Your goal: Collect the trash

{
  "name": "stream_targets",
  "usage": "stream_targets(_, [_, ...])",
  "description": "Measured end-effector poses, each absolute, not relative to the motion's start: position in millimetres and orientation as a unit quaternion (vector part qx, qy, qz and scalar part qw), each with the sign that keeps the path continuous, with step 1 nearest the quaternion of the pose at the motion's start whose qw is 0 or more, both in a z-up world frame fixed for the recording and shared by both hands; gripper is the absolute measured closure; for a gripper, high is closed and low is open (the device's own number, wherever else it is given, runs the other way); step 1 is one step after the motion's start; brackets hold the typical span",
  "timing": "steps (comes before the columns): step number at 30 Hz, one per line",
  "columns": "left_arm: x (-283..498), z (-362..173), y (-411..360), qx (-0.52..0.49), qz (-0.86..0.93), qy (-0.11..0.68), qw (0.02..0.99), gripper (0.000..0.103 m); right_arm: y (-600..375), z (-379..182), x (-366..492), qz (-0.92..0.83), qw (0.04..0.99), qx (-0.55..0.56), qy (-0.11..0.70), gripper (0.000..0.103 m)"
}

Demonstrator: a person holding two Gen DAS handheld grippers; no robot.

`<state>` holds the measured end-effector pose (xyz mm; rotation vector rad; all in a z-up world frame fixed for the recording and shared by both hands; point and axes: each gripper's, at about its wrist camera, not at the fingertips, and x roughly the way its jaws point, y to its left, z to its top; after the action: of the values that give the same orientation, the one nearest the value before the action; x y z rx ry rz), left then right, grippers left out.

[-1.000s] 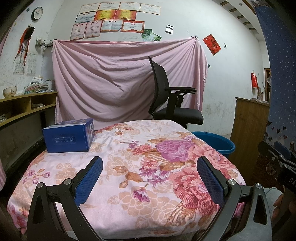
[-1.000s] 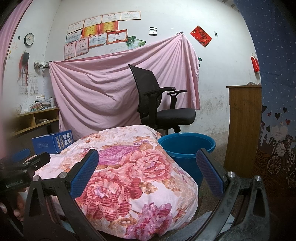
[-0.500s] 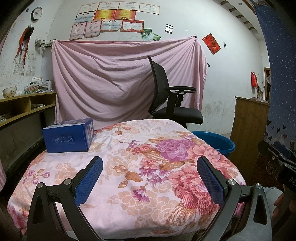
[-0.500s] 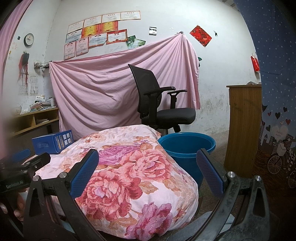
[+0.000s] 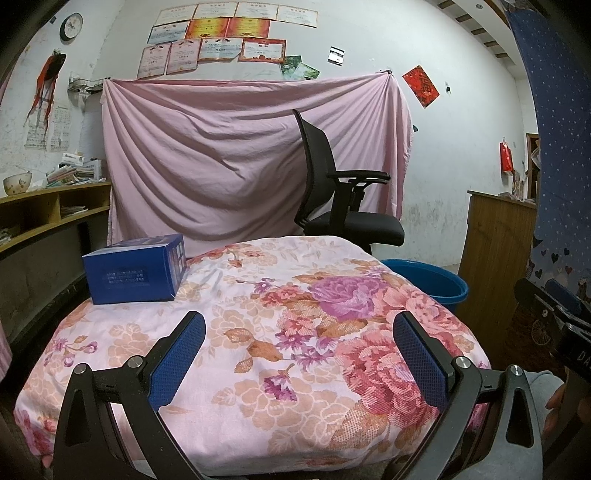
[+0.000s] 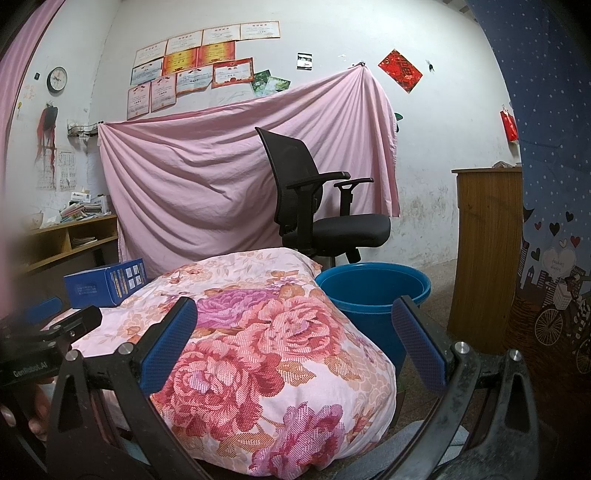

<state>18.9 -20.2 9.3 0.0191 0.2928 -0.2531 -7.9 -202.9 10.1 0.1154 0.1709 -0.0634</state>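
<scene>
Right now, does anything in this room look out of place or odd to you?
One thing: a blue box sits alone near the far left edge of the flowered cloth, intact and flat. Nothing looks spilled or broken. The blue tub stands upright beside the table, and both grippers are open and empty.

black office chair [image 5: 343, 206], pink hanging sheet [image 5: 221, 158], wall clock [image 5: 71, 26], wooden cabinet [image 6: 484, 251]

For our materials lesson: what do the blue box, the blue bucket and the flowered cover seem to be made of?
Blue box: probably printed cardboard, slightly glossy, with sharp folded edges and small print.
Blue bucket: likely moulded plastic, with a smooth, even colour and a rolled rim.
Flowered cover: woven cloth, matte, with soft creases and a printed flower pattern.
</scene>
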Motion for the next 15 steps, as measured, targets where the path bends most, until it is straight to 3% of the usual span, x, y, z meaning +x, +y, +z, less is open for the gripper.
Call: stream_targets(15, [18.9,9.3,-17.3,0.027,-0.111,0.139,0.984,0.003,-200.4,7.4,-8.8,-0.031,0.994,0.058,0.087,0.0])
